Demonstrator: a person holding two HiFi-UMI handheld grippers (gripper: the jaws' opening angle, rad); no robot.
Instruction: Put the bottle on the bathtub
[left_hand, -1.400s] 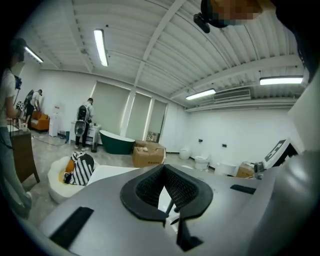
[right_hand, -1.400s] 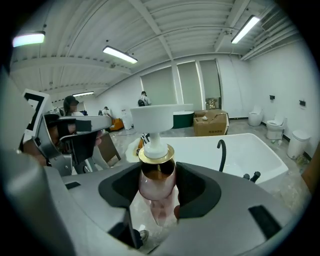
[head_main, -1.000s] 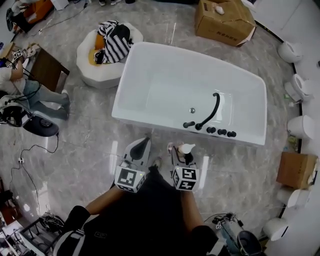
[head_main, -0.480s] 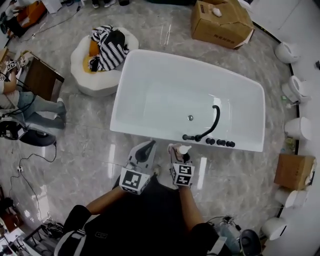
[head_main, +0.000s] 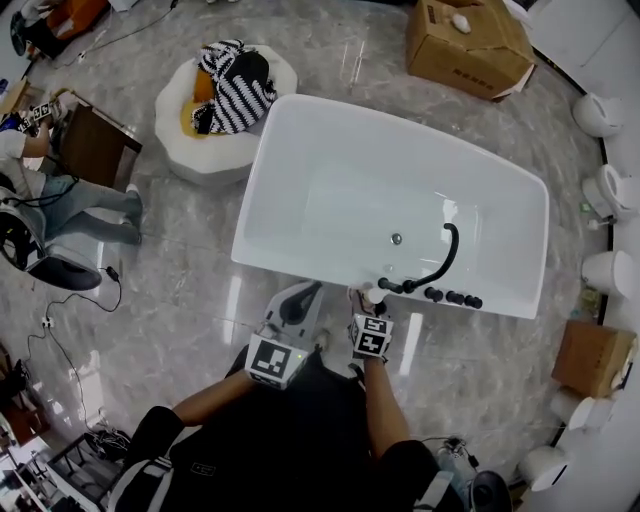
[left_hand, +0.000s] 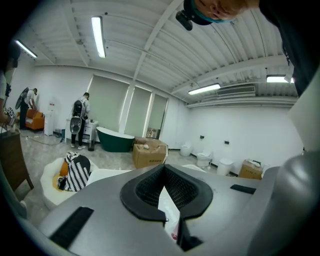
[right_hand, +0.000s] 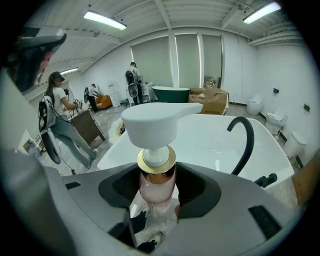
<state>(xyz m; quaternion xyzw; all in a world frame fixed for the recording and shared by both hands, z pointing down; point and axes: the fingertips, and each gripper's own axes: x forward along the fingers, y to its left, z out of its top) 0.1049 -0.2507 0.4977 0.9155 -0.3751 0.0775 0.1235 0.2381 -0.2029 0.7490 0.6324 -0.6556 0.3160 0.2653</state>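
The pink, gold-collared pump bottle (right_hand: 156, 172) is pinched by the right gripper (right_hand: 157, 197) just before the rim of the glossy white bathtub (head_main: 300, 262), near its curved black faucet (head_main: 445, 258). The left gripper (left_hand: 167, 207) is seen pressed together, empty.

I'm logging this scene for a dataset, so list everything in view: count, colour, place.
bathtub: one, white, middle of the floor.
faucet: one, black, curved, on the tub's near rim.
knobs: a few, black, beside the faucet.
bottle: one, pink, gold collar, white pump, held upright at the tub's near side.
cardboard boxes: two, brown, one beyond the tub, one far right.
round seat: one, white, left of the tub.
striped bag: one, black and white, on the seat.
toilets: several, white, along the right edge.
seated person: one, far left.
left gripper: grey, jaws together, empty.
right gripper: grey, shut on the bottle.
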